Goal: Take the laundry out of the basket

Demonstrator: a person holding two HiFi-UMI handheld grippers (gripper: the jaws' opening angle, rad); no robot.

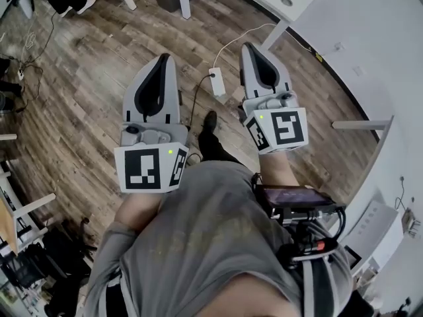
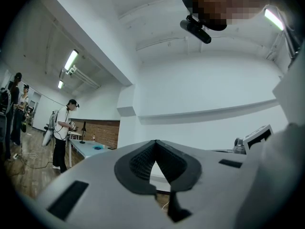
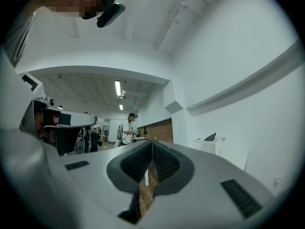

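Landmark: the white wall along the right of the head view. Its foot runs diagonally from top centre to lower right.

Farthest from the wall, people stand beside a pale-topped bench. From there toward the wall the plank floor lies open.

The left gripper is held over the floor, well apart from the wall. Its jaws are pressed together with nothing between them. The left cube bears black-and-white square patterns and a green light.

Next toward the wall, on the floor between the two grippers, lie a white adapter with a dark cable, and below it a dark shoe.

The right gripper is the one nearer the wall. Its jaws are likewise pressed together and empty. The right cube bears the same kind of square pattern and a green light.

A white bench leg stands at the wall's foot, near the right gripper's tips, and narrows the passage there.

The basket, white and perforated, stands against the wall, to the right of the right gripper's tips in that gripper's view and well apart from both grippers. A dark item sticks up above its rim.

Markings: the cube patterns only. Print on the dark screen unit at the person's waist is too small to read.
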